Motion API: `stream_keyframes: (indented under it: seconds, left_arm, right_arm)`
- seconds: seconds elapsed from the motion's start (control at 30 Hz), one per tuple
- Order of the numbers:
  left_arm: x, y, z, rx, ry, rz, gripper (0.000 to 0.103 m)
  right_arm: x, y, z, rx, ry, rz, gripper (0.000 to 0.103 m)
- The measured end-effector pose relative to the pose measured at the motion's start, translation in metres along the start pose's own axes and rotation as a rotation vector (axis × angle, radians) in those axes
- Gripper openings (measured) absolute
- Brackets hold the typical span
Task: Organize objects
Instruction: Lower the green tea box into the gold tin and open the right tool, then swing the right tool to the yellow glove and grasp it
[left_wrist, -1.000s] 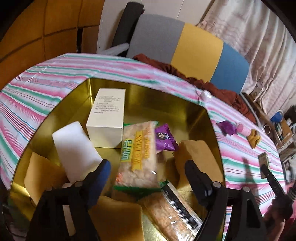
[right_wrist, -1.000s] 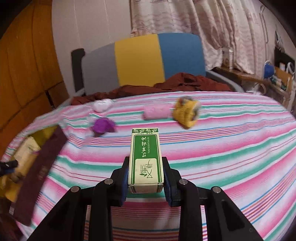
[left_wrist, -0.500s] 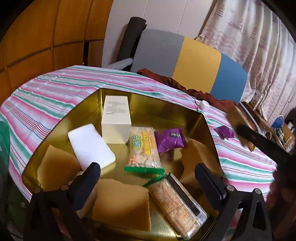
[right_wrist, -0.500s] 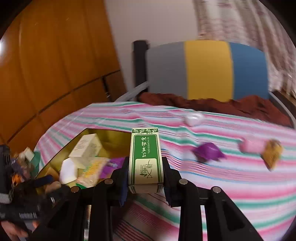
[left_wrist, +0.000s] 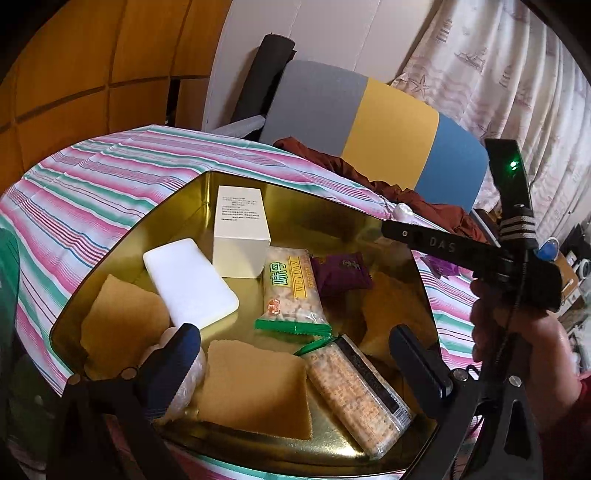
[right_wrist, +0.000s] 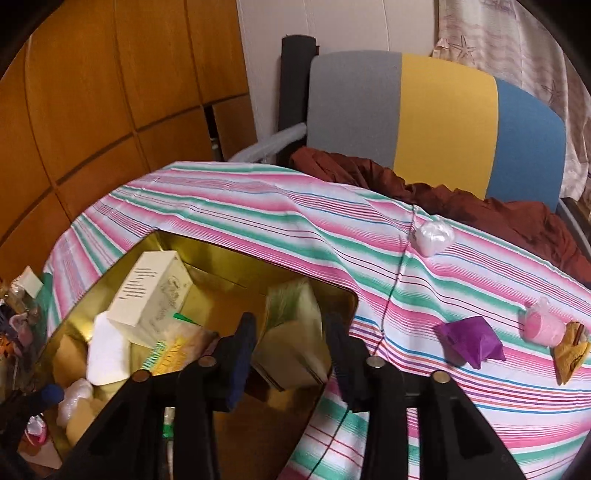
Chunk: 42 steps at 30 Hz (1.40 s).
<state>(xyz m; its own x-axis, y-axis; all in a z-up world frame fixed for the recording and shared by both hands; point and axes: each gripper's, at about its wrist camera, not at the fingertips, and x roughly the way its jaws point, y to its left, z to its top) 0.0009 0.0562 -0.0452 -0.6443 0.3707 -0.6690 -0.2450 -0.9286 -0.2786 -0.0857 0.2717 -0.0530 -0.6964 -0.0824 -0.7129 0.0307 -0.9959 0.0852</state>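
Observation:
A gold tin (left_wrist: 207, 192) sits on the striped cloth and holds a white box (left_wrist: 240, 230), a white pad (left_wrist: 188, 282), snack packets (left_wrist: 291, 291) and tan pieces. My left gripper (left_wrist: 295, 354) is open and empty above the tin's near end. My right gripper (right_wrist: 291, 354) is open over the tin's right end (right_wrist: 347, 299). The green and white box (right_wrist: 291, 332) is blurred between its fingers, tilted, apart from both pads. The right gripper's body shows in the left wrist view (left_wrist: 461, 251).
On the striped cloth to the right lie a white ball (right_wrist: 432, 236), a purple wrapper (right_wrist: 469, 339), a pink cup (right_wrist: 543, 328) and a yellow wrapper (right_wrist: 572, 350). A grey, yellow and blue chair (right_wrist: 436, 122) with a brown cloth stands behind the table.
My right gripper swung left over the tin and opened; the green and white box has left its grip. My left gripper drew back from the tin, still open.

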Motion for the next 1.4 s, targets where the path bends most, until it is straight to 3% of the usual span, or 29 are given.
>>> stream_keyframes:
  seconds: [0.2,0.5,0.87,1.13,1.4]
  left_arm:
    - [0.001,-0.002,-0.002,-0.009,0.005,-0.006,0.103]
    - [0.002,-0.022,-0.005,0.030,0.020,-0.024,0.103]
    - [-0.004,-0.054,-0.011,0.101,0.031,-0.074,0.103]
    - [-0.007,-0.093,-0.020,0.194,0.046,-0.118,0.103]
    - [-0.003,-0.144,-0.031,0.311,0.085,-0.174,0.103]
  right_arm:
    - [-0.020,-0.011,-0.008,0.070,-0.047,0.035,0.042]
    - [-0.050,-0.043,-0.035,0.177,-0.083,0.010,0.043]
    - [-0.064,-0.101,-0.087,0.289,-0.014,-0.094,0.043]
    - [-0.083,-0.165,-0.120,0.407,0.032,-0.170,0.048]
    - [-0.092,-0.228,-0.113,0.456,0.013,-0.296,0.048]
